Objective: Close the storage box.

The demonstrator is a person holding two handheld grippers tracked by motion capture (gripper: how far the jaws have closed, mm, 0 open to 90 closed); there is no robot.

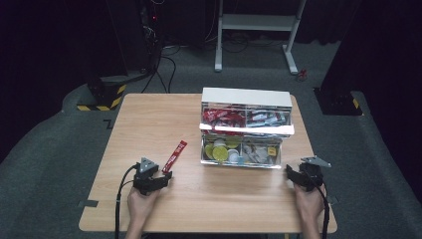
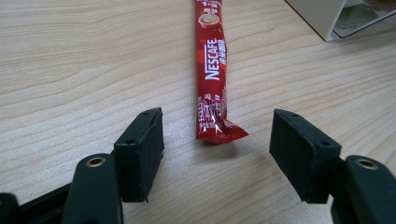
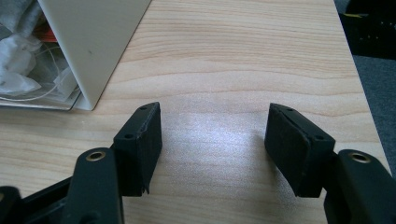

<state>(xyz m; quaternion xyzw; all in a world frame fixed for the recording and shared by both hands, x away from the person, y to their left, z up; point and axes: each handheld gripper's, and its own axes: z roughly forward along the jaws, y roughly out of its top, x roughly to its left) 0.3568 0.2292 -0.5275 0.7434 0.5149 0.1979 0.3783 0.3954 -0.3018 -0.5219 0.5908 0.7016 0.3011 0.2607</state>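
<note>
Left claw (image 2: pixel 217 156) agape, sachet (image 2: pixel 212 70) just ahead

Light falls from overhead onto the surface (image 1: pixel 149 124), leaving the room around it nearly black, with the floor a dim grey. The white organizer box (image 1: pixel 246 97) at upper centre glares, its front shelf edge blown out. In the right gripper view a pale sheen sits on the wood at centre frame. The red sachet (image 2: pixel 212 70) stays sharp, casting a soft shadow beneath its near end. The high view looks soft and grainy.
</note>
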